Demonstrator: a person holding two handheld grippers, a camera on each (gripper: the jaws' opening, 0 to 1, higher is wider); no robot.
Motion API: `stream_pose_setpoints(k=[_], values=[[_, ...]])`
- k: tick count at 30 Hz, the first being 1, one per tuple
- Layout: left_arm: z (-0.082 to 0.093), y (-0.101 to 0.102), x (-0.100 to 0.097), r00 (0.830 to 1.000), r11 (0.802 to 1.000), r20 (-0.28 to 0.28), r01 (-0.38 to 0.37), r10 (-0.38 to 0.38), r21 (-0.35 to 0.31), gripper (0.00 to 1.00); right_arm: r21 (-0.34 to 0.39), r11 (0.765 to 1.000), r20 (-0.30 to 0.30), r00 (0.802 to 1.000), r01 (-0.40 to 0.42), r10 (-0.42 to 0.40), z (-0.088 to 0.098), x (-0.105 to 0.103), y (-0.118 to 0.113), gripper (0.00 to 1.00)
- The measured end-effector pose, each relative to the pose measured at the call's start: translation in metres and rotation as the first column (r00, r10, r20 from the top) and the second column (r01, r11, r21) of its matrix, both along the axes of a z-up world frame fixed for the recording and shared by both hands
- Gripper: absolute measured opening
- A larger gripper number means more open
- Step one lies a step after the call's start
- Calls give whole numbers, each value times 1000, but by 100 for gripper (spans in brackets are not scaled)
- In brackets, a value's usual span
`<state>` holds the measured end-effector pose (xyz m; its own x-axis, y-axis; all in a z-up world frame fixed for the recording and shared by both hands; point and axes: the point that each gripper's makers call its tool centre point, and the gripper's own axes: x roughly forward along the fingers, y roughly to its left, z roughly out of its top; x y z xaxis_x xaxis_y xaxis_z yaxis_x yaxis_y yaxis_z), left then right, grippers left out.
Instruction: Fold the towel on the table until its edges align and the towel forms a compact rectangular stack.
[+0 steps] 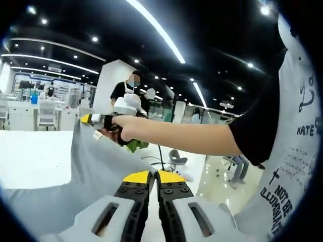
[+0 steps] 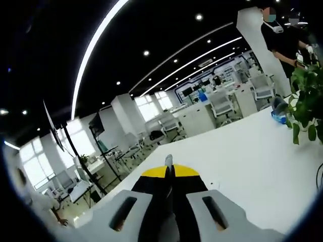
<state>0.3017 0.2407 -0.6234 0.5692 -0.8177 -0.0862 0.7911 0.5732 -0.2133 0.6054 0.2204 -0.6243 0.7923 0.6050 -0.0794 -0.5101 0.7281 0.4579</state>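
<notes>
In the left gripper view, the grey towel is held lifted above the white table, stretched between the right claw, clamped on one corner, and the left claw, closed on another edge. In the right gripper view, a sliver of towel is pinched between closed jaws.

I'm in an open-plan office: rows of white desks and chairs mid-frame, strip lights overhead, a potted plant right
</notes>
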Motion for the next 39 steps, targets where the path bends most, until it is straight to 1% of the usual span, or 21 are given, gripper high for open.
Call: stream_pose_setpoints(k=[2, 4, 7, 9, 11, 15, 17, 18, 21, 24, 26, 27, 30, 33, 36, 39], values=[[1, 12, 0, 1000, 1000, 2, -25, 25, -1, 5, 4, 1000, 1, 1000, -18, 18, 3, -1, 14, 0], [3, 30, 1, 998, 998, 17, -61, 61, 9, 5, 5, 999, 7, 999, -35, 35, 8, 0, 26, 0], [7, 48, 1, 994, 995, 31, -102, 101, 11, 5, 10, 998, 21, 998, -57, 56, 15, -1, 43, 0], [9, 62, 0, 991, 991, 36, -133, 132, 11, 5, 26, 997, 23, 997, -73, 72, 19, -2, 55, 0], [11, 73, -1, 987, 987, 38, -158, 158, 8, 5, 30, 996, 28, 996, -86, 85, 23, -4, 68, 0], [12, 104, -2, 975, 975, 38, -221, 221, 4, 5, 33, 993, 40, 993, -115, 114, 29, -8, 94, 0], [11, 121, -2, 966, 967, 42, -256, 255, 7, 5, 13, 991, 52, 990, -134, 133, 31, -11, 108, 0], [11, 131, -3, 960, 961, 37, -276, 276, 4, 5, 13, 990, 53, 989, -140, 139, 32, -13, 114, 0], [10, 154, -5, 947, 947, 34, -320, 320, 4, 5, 15, 987, 54, 985, -162, 161, 33, -16, 132, 0], [8, 173, -6, 933, 934, 37, -358, 357, 11, 5, 11, 984, 54, 983, -179, 178, 33, -17, 146, 0], [7, 182, -7, 925, 926, 35, -378, 377, 14, 5, -13, 980, 53, 979, -197, 198, 29, -18, 157, 0], [5, 189, -7, 919, 919, 34, -394, 393, 16, 5, -22, 978, 46, 977, -205, 206, 26, -19, 163, 0], [-1, 202, -7, 904, 903, 27, -427, 426, 35, 5, -33, 974, 37, 973, -225, 226, 22, -22, 175, 0], [-8, 213, -9, 893, 892, 15, -450, 450, 39, 5, -33, 971, 33, 971, -235, 236, 20, -23, 184, 0], [-16, 222, -10, 873, 872, 15, -487, 487, 40, 5, -43, 966, 31, 966, -255, 257, 16, -21, 198, 0], [-28, 229, -11, 857, 857, -14, -515, 515, 38, 5, -58, 960, 13, 961, -274, 275, 6, -20, 210, 0]])
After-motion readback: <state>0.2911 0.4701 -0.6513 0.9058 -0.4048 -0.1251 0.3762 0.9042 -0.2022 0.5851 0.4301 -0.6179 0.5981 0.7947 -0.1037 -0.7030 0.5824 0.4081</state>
